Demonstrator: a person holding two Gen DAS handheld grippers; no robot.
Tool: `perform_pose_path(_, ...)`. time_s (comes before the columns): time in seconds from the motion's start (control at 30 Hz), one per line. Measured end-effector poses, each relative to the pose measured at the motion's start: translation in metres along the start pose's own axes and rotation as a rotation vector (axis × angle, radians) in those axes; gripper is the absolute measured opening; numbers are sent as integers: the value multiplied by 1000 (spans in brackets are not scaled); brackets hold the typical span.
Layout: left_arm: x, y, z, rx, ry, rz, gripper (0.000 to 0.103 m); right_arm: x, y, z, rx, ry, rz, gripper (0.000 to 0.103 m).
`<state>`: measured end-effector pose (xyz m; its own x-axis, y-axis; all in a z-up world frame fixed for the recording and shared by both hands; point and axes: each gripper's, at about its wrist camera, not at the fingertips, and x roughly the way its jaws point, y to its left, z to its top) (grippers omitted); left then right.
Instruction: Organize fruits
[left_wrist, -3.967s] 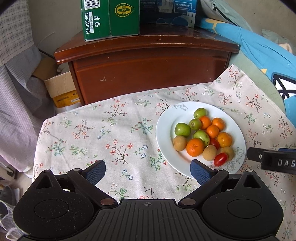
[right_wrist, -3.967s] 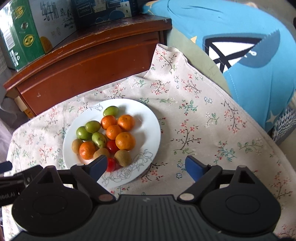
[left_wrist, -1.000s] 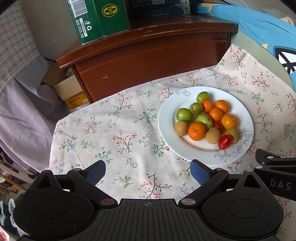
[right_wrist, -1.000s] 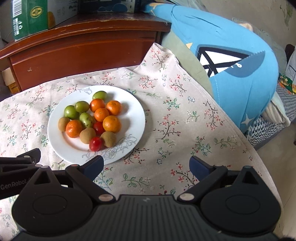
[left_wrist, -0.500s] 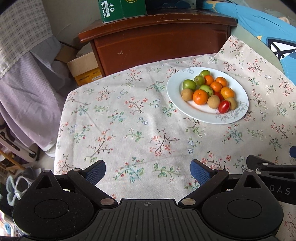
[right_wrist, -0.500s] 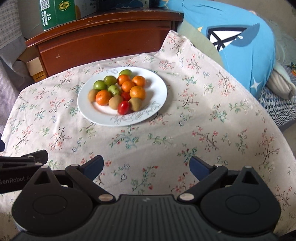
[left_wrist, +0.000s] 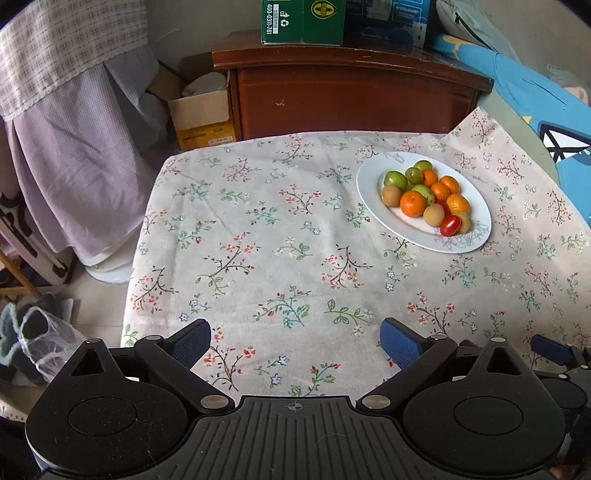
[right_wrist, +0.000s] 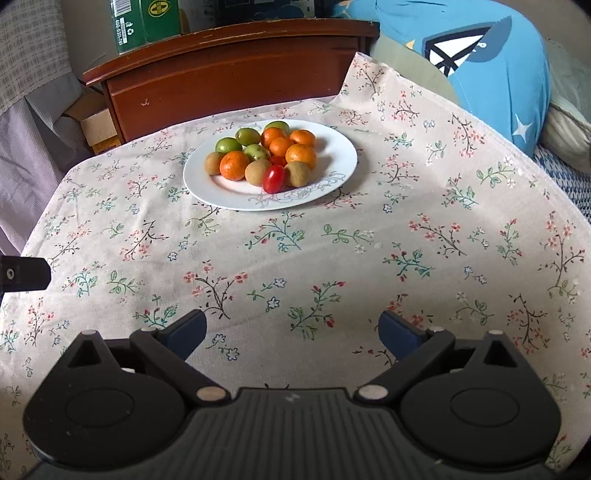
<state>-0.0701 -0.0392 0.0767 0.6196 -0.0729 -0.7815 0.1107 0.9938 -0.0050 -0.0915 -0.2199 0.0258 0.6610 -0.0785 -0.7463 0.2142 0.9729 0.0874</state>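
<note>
Both claws hang wide apart over the floral cloth (right_wrist: 424, 206), gripping nothing. The left claw (left_wrist: 295, 338) has its blue pads spread above the near edge of the surface, touching no fruit. The right claw (right_wrist: 291, 332) is spread just as wide, its pads clear of the cloth — no fruit between them.

The white plate (right_wrist: 334, 147) sits toward the far side of the surface, well apart from both claws. On it lies a heap of fruit: orange tangerines (right_wrist: 234, 165), green fruits (right_wrist: 228, 144), brown kiwis (right_wrist: 297, 173) and a red cherry tomato (right_wrist: 273, 178) at the near edge of the pile.

Behind the surface stands a wooden cabinet (left_wrist: 351, 99).
</note>
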Motion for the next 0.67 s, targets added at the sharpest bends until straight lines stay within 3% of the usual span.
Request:
perform_pose_path(0.27,-1,5,0,-22,2,-9,99,15,14,-8,-10,12,28,100)
perform_pose_path(0.43,3,7,0,-32,11,-6,99,24,32,-10,-106,-14,-17,102)
perform_pose_path(0.67,9,7,-2,-29,26,-2,99,32,38,-6,-122,-54,-2,102)
